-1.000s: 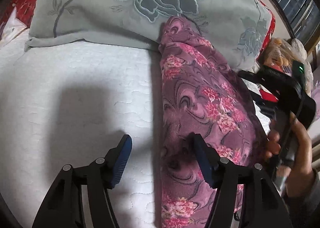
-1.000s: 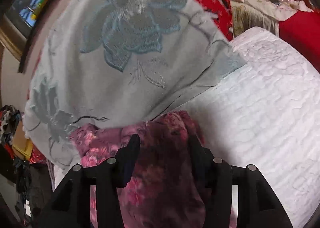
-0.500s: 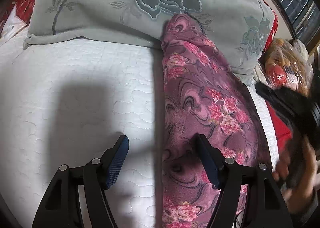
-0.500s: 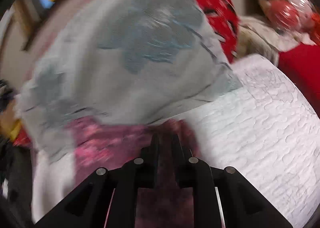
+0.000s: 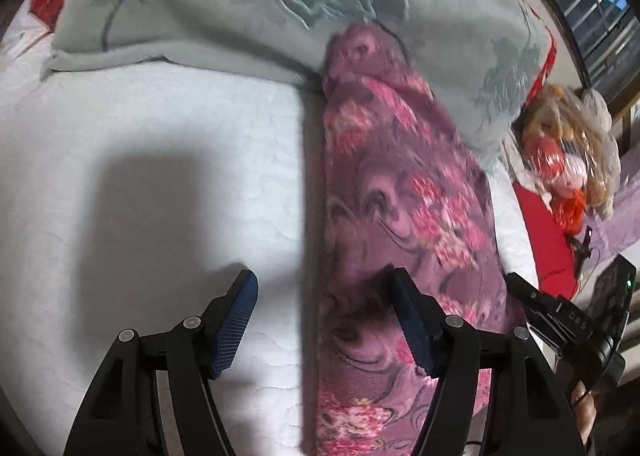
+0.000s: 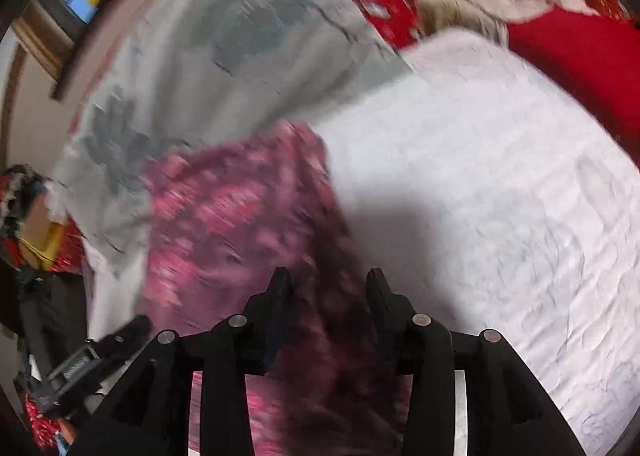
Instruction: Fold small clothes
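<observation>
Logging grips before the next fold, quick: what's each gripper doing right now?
Left gripper: open, holding nothing, astride the purple floral garment's edge.
Right gripper: jaws just reopening, garment beneath; grip unclear.

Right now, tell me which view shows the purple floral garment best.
The left wrist view: the purple floral garment lies sharp along its length on the white bed cover, its far end against the grey pillow. The right wrist view shows it blurred and partly hidden by the right tool.
</observation>
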Available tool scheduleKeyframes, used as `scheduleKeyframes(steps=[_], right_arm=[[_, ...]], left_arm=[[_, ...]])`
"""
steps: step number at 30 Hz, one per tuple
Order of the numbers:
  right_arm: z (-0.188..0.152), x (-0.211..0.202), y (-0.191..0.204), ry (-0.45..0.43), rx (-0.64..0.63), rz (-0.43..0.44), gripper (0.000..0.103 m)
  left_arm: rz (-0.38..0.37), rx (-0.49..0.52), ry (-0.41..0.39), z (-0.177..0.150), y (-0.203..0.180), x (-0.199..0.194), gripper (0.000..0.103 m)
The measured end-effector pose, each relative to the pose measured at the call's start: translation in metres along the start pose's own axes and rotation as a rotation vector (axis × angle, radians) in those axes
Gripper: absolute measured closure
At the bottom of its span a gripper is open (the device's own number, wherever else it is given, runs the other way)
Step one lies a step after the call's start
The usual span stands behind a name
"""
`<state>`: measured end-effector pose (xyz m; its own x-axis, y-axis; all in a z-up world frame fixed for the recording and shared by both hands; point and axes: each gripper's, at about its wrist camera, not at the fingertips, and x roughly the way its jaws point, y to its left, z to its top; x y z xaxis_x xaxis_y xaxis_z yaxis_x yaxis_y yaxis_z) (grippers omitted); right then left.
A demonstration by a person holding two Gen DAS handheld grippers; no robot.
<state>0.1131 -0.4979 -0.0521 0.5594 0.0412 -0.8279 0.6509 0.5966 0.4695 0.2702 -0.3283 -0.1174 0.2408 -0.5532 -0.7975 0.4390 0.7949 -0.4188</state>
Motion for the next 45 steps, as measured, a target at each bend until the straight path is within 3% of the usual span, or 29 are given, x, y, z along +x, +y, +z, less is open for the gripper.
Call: scheduleKeyframes(steps=[1,2,4,6,7,10,11,14,15,17,19,21,22,24,26,28,30,31,32,33,34,36,38,41,43,45], right_arm=[[0.002,0.001,0.0,0.008,0.013,0.032,0.082],[0.0,-0.001,0.003,-0.006,-0.002,0.08,0.091],[-0.004,-0.015,0.008,-0.079,-0.065,0.088,0.098],[-0.007,-0.025,0.001,-0.132,-0.04,0.096,0.098],[-0.008,-0.025,-0.006,-0.129,-0.009,0.09,0.103],[-0.011,-0.008,-0.036,-0.01,0.1,0.037,0.103],[-0.013,-0.014,-0.041,-0.021,0.122,0.035,0.096],[-0.026,-0.047,-0.051,-0.099,0.167,0.13,0.093],[-0.032,-0.053,-0.05,-0.097,0.167,0.171,0.085],[-0.043,-0.057,-0.046,-0.085,0.158,0.194,0.053],[-0.058,-0.051,-0.038,-0.061,0.129,0.194,0.048],[-0.064,-0.042,-0.024,-0.044,0.045,0.133,0.084],[-0.066,-0.042,-0.016,-0.045,-0.003,0.142,0.094],[-0.068,-0.055,-0.004,-0.088,-0.027,0.198,0.094],[-0.068,-0.066,-0.002,-0.123,0.054,0.351,0.094],[-0.072,-0.06,-0.012,-0.108,0.163,0.437,0.094],[-0.078,-0.043,-0.022,-0.063,0.192,0.335,0.094],[-0.083,-0.03,-0.029,-0.014,0.184,0.218,0.094],[-0.084,-0.025,-0.033,0.004,0.182,0.195,0.095],[-0.086,-0.026,-0.038,-0.004,0.2,0.224,0.094],[-0.083,-0.032,-0.037,-0.017,0.212,0.219,0.087],[-0.073,-0.047,-0.027,-0.076,0.182,0.183,0.086],[-0.062,-0.062,-0.011,-0.158,0.122,0.202,0.084],[-0.047,-0.057,0.015,-0.183,0.031,0.216,0.08],[-0.044,-0.032,0.026,-0.127,-0.038,0.162,0.073],[-0.039,0.003,0.031,0.008,-0.075,0.038,0.082]], left_arm=[[0.007,0.011,-0.005,-0.001,-0.002,-0.001,0.036],[0.01,0.021,-0.008,0.0,-0.004,-0.001,0.036],[0.01,0.032,-0.008,0.0,-0.007,0.0,0.035],[0.009,0.031,-0.001,-0.001,-0.007,0.003,0.034],[0.015,0.033,-0.003,-0.002,-0.007,0.004,0.033],[0.016,0.049,-0.003,-0.001,-0.008,0.0,0.034],[0.015,0.05,-0.006,-0.001,-0.008,-0.001,0.034],[0.008,0.026,-0.004,0.001,-0.004,-0.002,0.034],[-0.001,0.013,0.004,0.001,-0.002,0.0,0.034],[0.0,0.01,0.002,0.001,-0.002,0.0,0.034],[0.007,0.026,0.002,0.0,-0.005,-0.001,0.034],[0.006,0.031,0.002,-0.001,-0.006,-0.002,0.034],[0.006,0.032,0.002,0.0,-0.006,-0.003,0.034],[0.008,0.034,-0.007,0.001,-0.006,-0.006,0.034],[0.015,0.029,-0.015,0.002,-0.004,-0.007,0.034],[0.017,0.016,-0.007,0.002,-0.001,-0.004,0.034],[0.008,0.007,0.002,0.001,0.001,-0.003,0.034],[0.002,0.008,0.004,0.002,0.001,-0.005,0.034],[0.002,0.007,0.003,0.003,0.001,-0.006,0.035],[0.005,0.006,-0.008,0.004,0.001,-0.008,0.035],[-0.001,0.003,-0.021,0.004,0.002,-0.011,0.035],[-0.033,-0.007,-0.027,0.005,0.002,-0.014,0.035],[-0.06,-0.002,-0.029,0.003,-0.001,-0.014,0.034],[0.003,0.052,-0.003,-0.002,-0.009,-0.001,0.034],[0.012,0.053,0.007,-0.004,-0.008,0.005,0.032],[-0.009,0.044,0.011,-0.002,-0.005,0.002,0.033]])
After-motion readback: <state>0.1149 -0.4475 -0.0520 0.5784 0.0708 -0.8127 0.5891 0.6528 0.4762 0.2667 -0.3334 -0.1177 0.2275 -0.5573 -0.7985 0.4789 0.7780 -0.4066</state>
